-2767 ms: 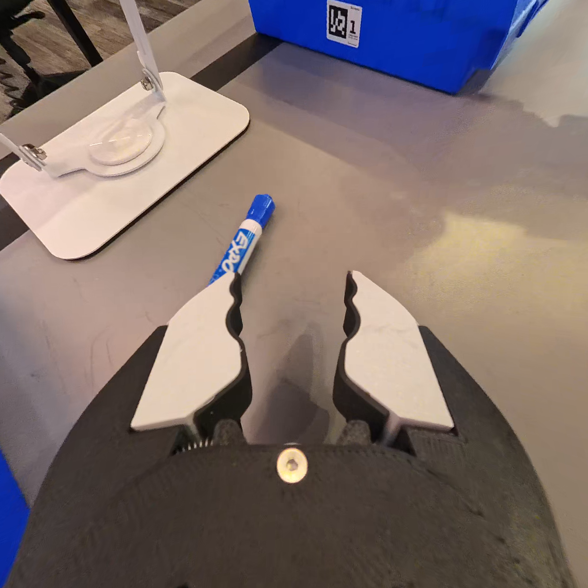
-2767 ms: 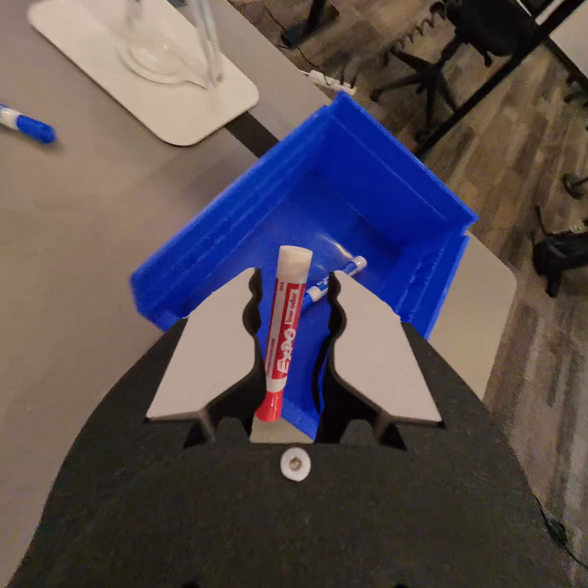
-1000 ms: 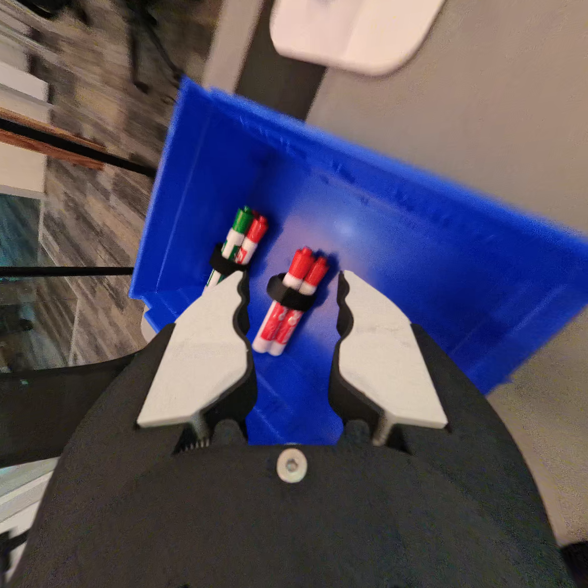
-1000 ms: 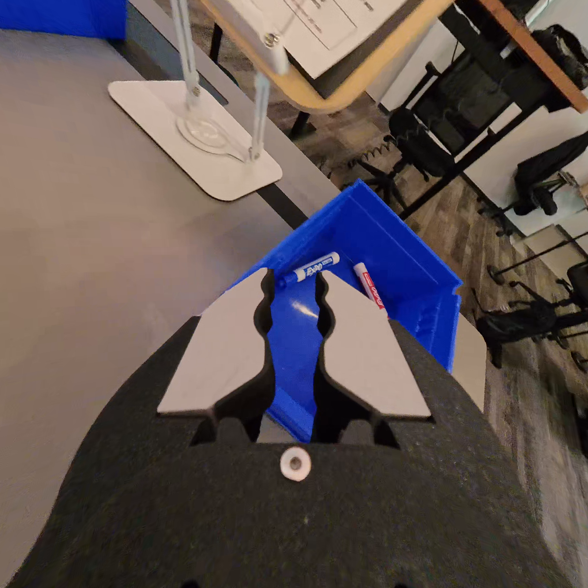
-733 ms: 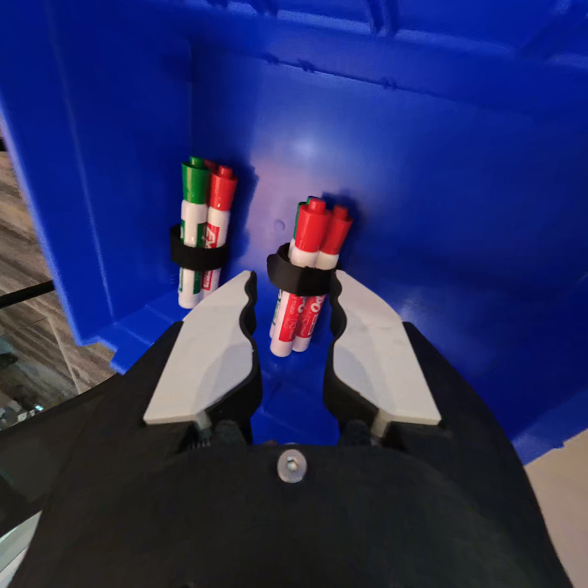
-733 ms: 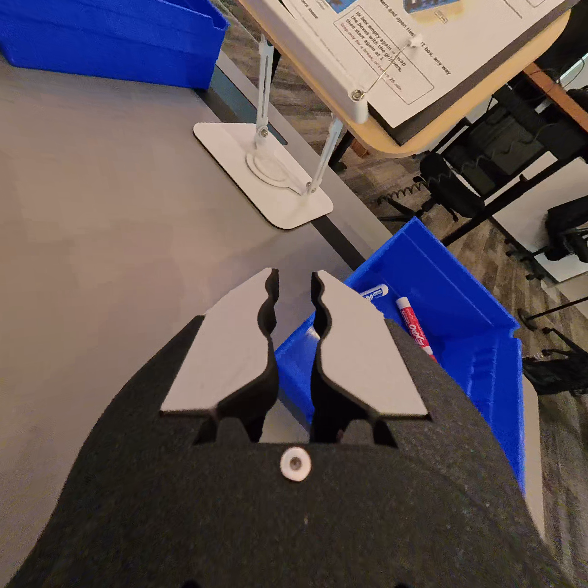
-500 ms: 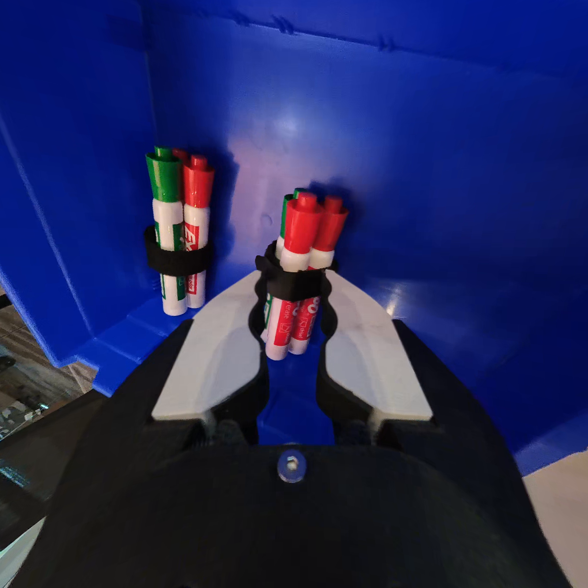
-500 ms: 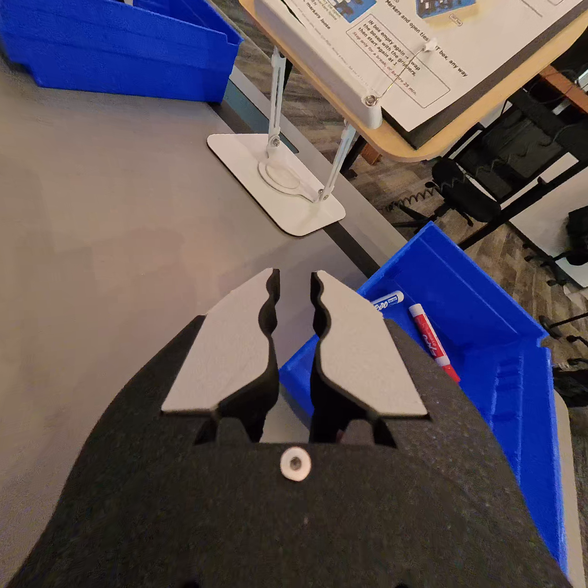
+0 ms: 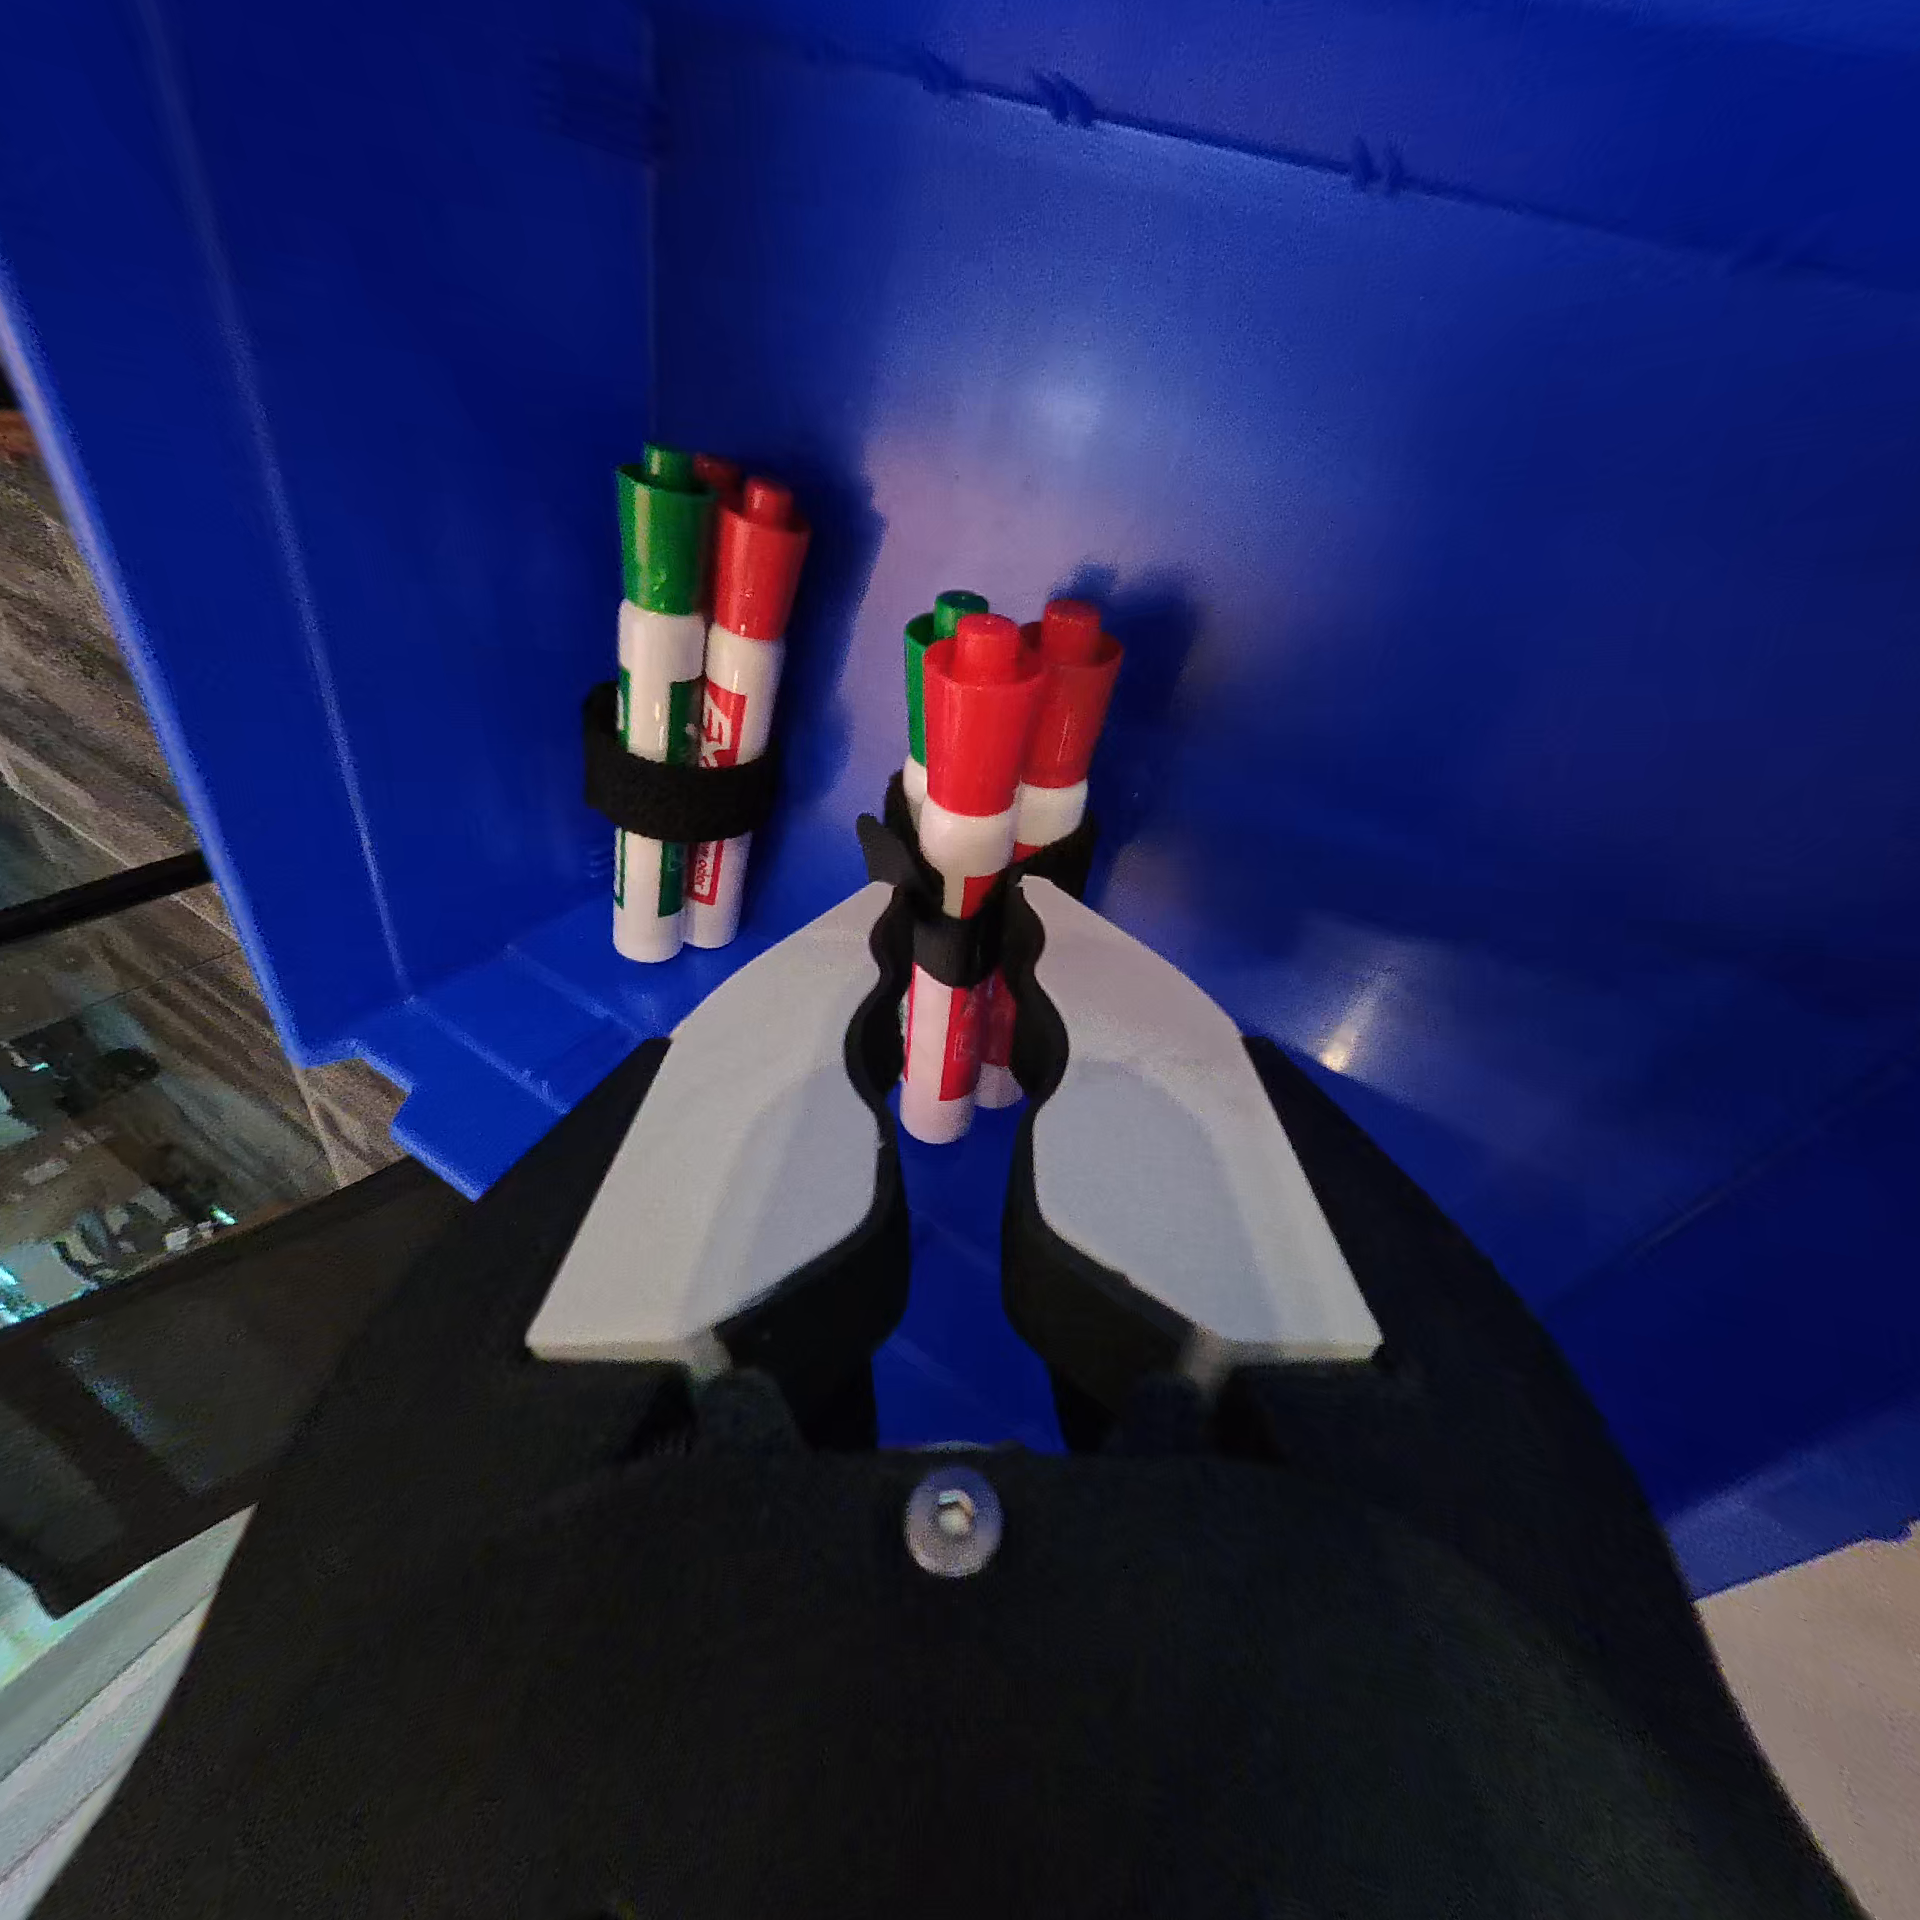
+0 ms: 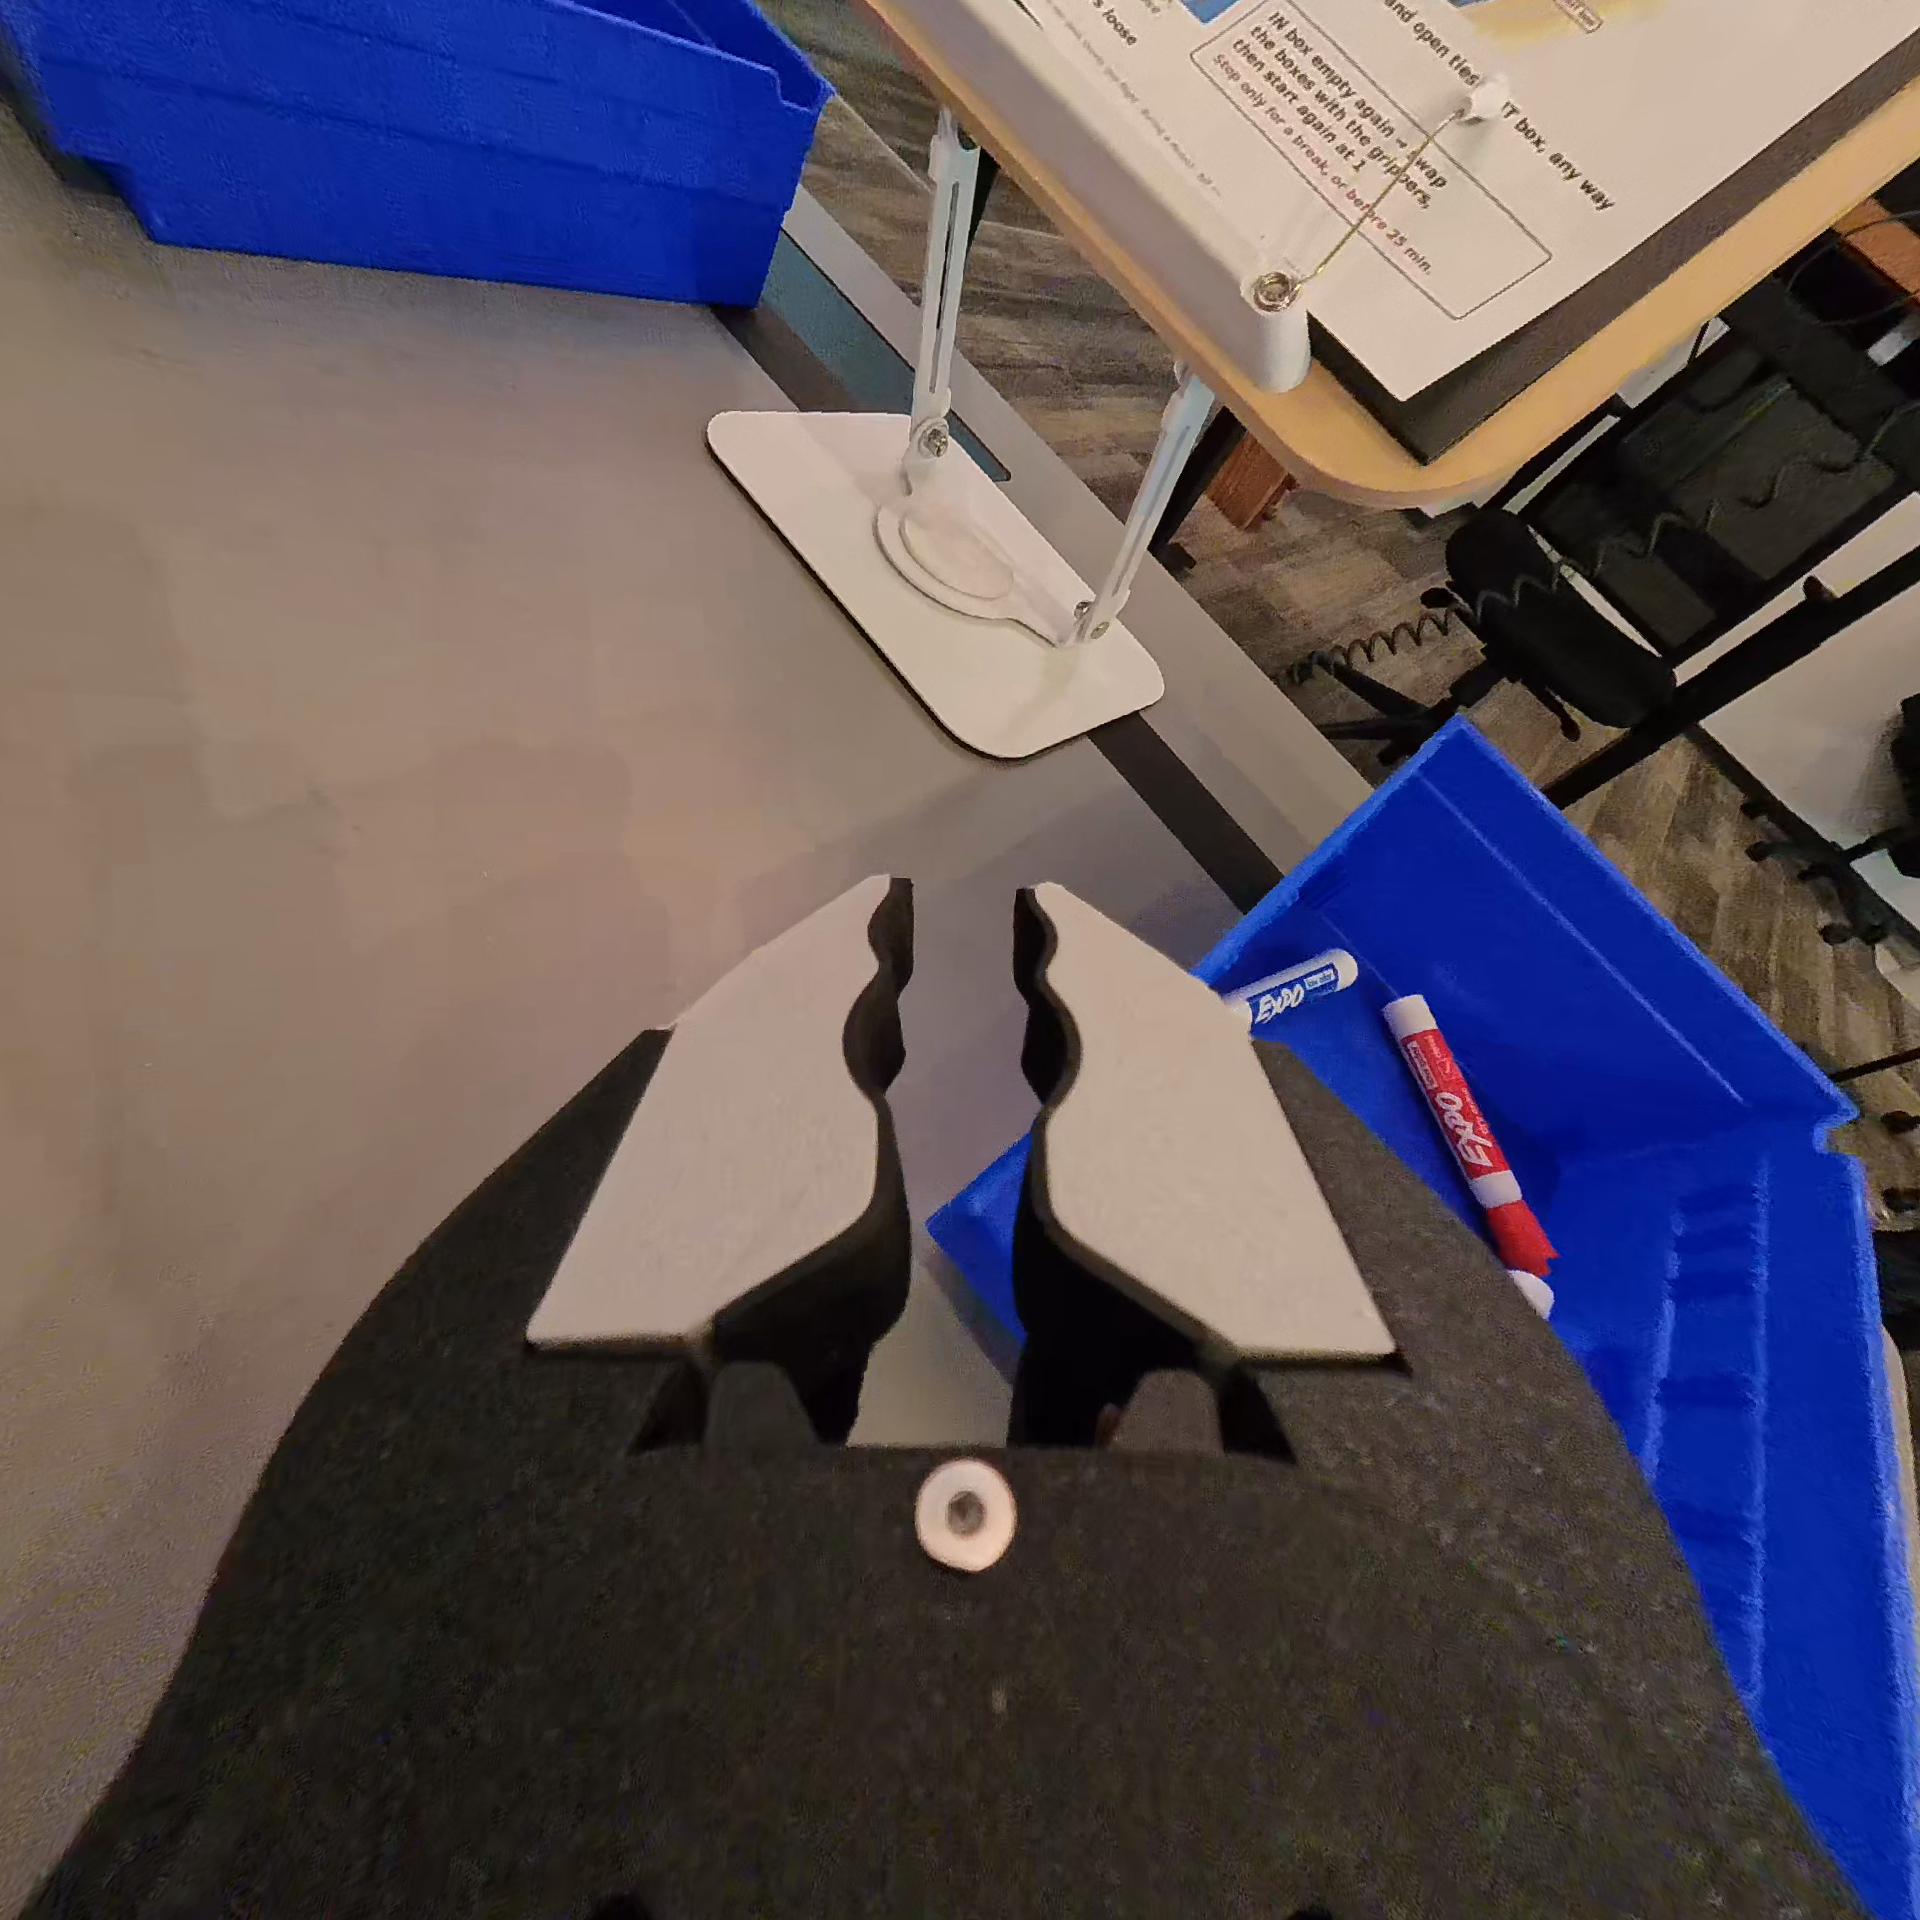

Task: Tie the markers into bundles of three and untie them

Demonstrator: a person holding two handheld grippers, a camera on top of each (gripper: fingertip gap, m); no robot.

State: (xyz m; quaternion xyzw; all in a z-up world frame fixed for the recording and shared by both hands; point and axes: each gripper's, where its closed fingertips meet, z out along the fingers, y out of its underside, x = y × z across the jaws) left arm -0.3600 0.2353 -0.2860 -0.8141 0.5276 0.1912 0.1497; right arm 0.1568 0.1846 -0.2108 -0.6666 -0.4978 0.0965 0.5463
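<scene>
A bundle of three dry-erase markers (image 9: 971, 862) — two red-capped, one green-capped, bound by a black strap (image 9: 940, 940) — is clamped between the grey-faced fingers of the left gripper (image 9: 951, 914), low inside a deep blue plastic bin (image 9: 1455, 520). The grip is taken right at the strap, with the white barrel ends hanging below the jaws. A slip is judged the main risk: the round barrels could roll against each other or slide through the strap if the bundle is lifted quickly, and the caps could catch the bin wall close behind. Further back, in the corner, a second strapped bundle of green and red markers (image 9: 691, 707) is seen, just beside the held one but apart from it; it could be knocked during withdrawal.

The right gripper (image 10: 961, 904) is held over the grey tabletop (image 10: 312, 727) with its fingers parted by a narrow gap, nothing between them. Just to its right, a second blue bin (image 10: 1558, 935) holds a loose blue marker (image 10: 1294, 987) and a loose red marker (image 10: 1455, 1122). Beyond stand a white stand base (image 10: 935, 582) and another blue bin (image 10: 416, 135).
</scene>
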